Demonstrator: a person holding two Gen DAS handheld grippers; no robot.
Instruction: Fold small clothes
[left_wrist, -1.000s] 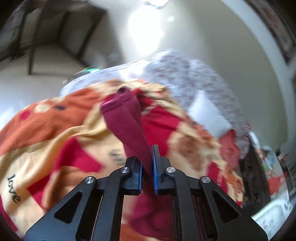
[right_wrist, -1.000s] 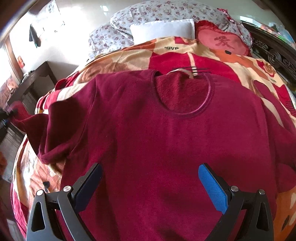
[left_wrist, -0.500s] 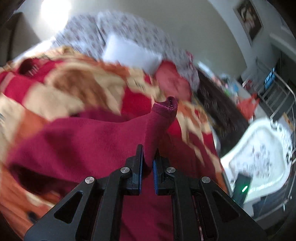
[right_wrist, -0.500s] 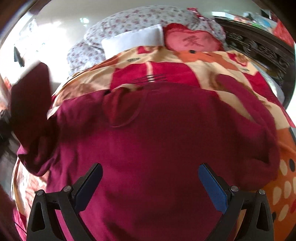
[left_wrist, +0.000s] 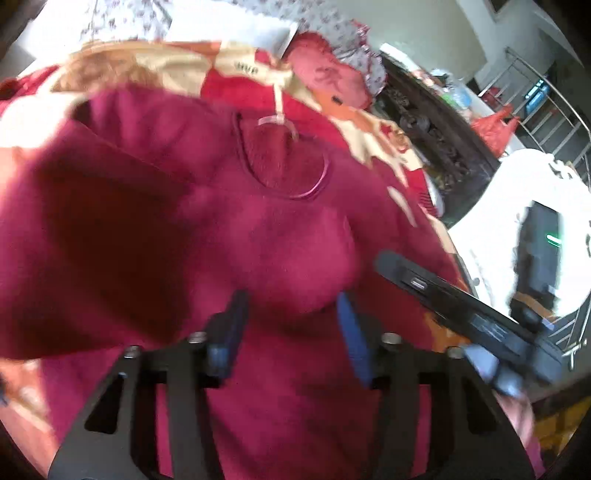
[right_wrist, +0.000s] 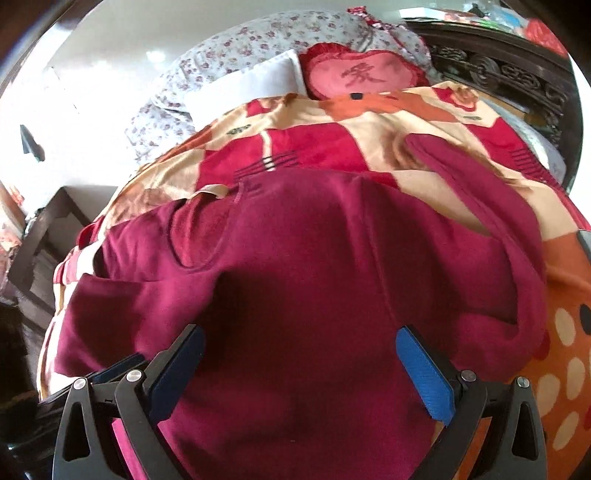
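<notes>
A dark red sweater (right_wrist: 314, 266) lies spread on the patterned blanket (right_wrist: 332, 122), neck hole toward the pillows. Its left sleeve lies folded across the body; the right sleeve (right_wrist: 480, 184) stretches out to the right. In the left wrist view the sweater (left_wrist: 258, 229) fills the frame with its collar (left_wrist: 284, 166) ahead. My left gripper (left_wrist: 291, 325) is open just above the folded sleeve, holding nothing. My right gripper (right_wrist: 299, 365) is open wide above the sweater's lower body, empty. The right gripper's body (left_wrist: 461, 295) shows at the right of the left wrist view.
A white pillow (right_wrist: 251, 85), a red heart cushion (right_wrist: 358, 74) and a floral quilt (right_wrist: 258, 40) lie at the bed's head. A dark carved headboard (right_wrist: 498, 74) runs along the right. A dark wooden table (right_wrist: 48, 236) stands left of the bed.
My left gripper carried the left sleeve up and over the sweater's body, then opened and let it go. The right gripper stayed open and shifted slightly to the right.
</notes>
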